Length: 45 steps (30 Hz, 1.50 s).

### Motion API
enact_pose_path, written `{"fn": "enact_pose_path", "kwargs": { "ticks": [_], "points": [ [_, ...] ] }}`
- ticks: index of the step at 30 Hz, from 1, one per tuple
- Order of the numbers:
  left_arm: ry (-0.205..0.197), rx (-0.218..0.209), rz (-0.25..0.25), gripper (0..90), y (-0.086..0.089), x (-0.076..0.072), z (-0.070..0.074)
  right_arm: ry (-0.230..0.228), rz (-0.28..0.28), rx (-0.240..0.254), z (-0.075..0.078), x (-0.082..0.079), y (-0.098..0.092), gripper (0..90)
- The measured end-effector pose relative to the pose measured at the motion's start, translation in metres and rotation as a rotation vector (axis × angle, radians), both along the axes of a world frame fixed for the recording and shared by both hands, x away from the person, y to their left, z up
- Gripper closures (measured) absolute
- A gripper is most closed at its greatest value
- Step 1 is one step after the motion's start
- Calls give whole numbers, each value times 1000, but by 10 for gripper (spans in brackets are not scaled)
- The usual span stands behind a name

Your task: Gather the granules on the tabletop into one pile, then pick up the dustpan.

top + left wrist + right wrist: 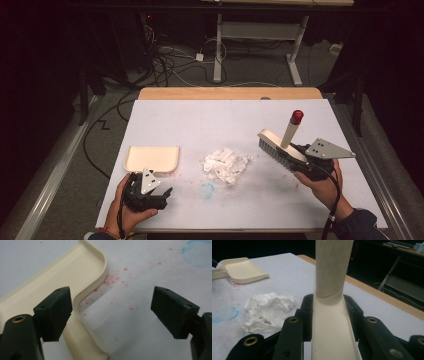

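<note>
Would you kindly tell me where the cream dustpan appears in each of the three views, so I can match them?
High view: the dustpan lies left of centre on the white table, just beyond the left gripper.
Left gripper view: it runs from the upper middle to the bottom edge, beside the left jaw.
Right gripper view: upper left corner.
Shared landmark: the red specks at its rim.

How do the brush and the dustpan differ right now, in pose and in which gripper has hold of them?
The brush is clamped in the shut right gripper and held above the table, its red-capped handle pointing up; the dustpan lies flat on the white table. The left gripper stands open over the dustpan's handle, not gripping it. The brush is to the right of the crumpled paper, the dustpan to its left. Both are cream plastic.
</note>
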<state>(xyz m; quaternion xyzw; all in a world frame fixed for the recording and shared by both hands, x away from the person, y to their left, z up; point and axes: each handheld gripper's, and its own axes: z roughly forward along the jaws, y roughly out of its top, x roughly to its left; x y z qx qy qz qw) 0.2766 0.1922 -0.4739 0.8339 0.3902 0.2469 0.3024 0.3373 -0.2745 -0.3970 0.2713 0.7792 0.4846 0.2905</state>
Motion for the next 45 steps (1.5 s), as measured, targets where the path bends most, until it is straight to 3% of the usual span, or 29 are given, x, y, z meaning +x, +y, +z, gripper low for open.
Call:
{"fn": "enact_pose_path", "kwargs": {
  "ticks": [4,8,11,16,19,22,25,28,31,34,36,41,45],
  "points": [
    [-13,-39,63,170,6,1,3,3,-13,0,1,1,-6,675],
    [-4,-27,108,172,9,3,3,4,-17,1,1,0,-8,675],
    [14,-51,124,170,13,5,3,-2,-14,-2,2,1,-10,675],
    [91,-43,187,171,14,8,7,-8,-18,-7,3,0,-13,675],
    [140,-7,226,170,15,11,5,-2,-21,-10,1,0,-16,675],
    [201,-28,254,171,19,17,1,4,-23,-16,-1,0,-17,675],
    [237,-31,299,175,24,20,-4,6,-25,-27,-2,0,-17,675],
    [279,-92,327,177,29,22,-8,12,-25,-27,-3,-1,-16,675],
    [274,-141,344,201,31,25,-10,16,-23,-34,-5,-1,-15,675],
    [258,-186,371,170,30,27,-13,22,-24,-43,-6,-1,-14,674],
    [243,-166,394,176,26,29,-13,26,-21,-43,-8,0,-14,674],
    [223,-161,418,228,23,29,-14,35,-23,-36,-8,0,-14,674],
    [207,-166,402,363,25,30,-13,44,-22,-37,-9,1,-14,674]
  ]
}}
